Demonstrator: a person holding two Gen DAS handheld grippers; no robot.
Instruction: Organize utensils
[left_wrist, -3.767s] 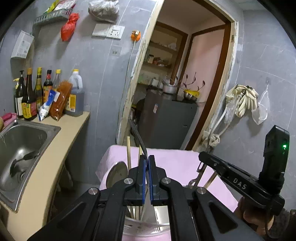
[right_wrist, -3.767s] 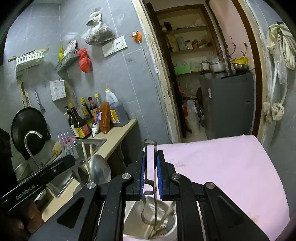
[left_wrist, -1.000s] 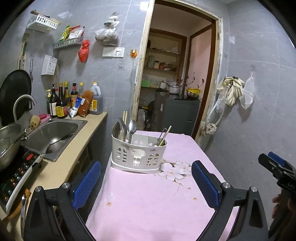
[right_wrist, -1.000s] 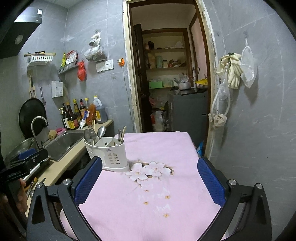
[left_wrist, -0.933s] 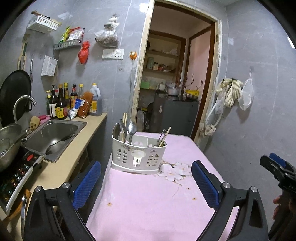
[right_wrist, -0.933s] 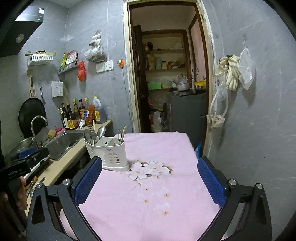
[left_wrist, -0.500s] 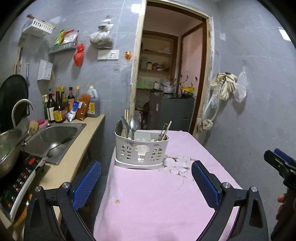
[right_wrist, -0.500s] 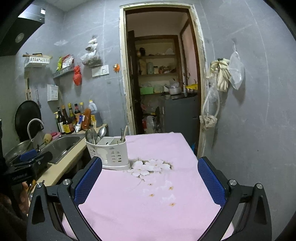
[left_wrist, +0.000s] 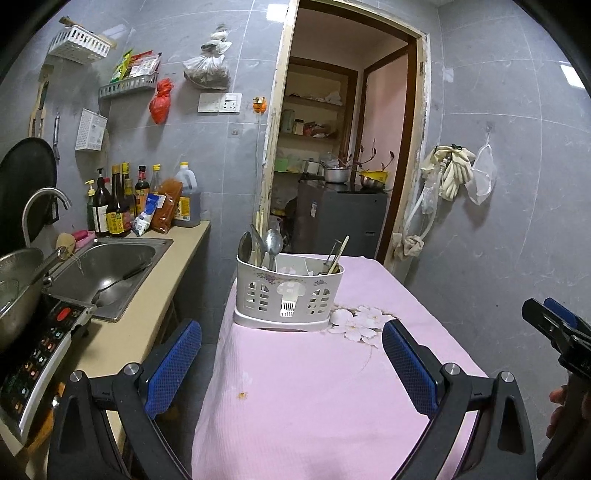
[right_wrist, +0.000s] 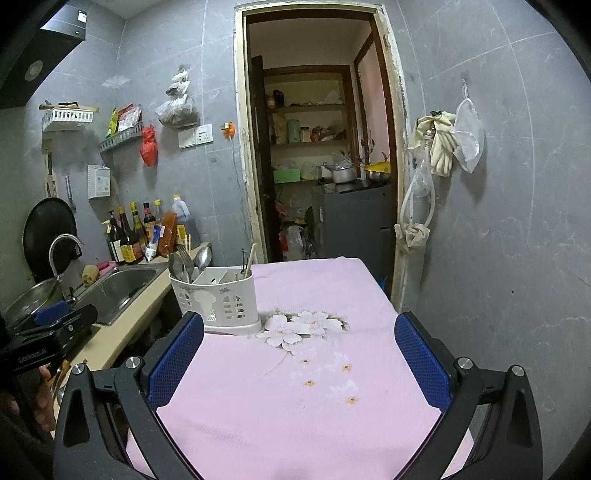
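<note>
Left wrist view: the left gripper (left_wrist: 291, 363) gapes wide and empty over the pink flowered tablecloth (left_wrist: 314, 398); the white slotted plastic utensil caddy (left_wrist: 287, 295) sits at the table's far end, spoons (left_wrist: 274, 242) upright, near the edge, so a nudge might tip it. Right wrist view: the right gripper (right_wrist: 300, 356) is spread wide, empty; chopsticks (right_wrist: 251, 258), seemingly, lean loose and could topple.
</note>
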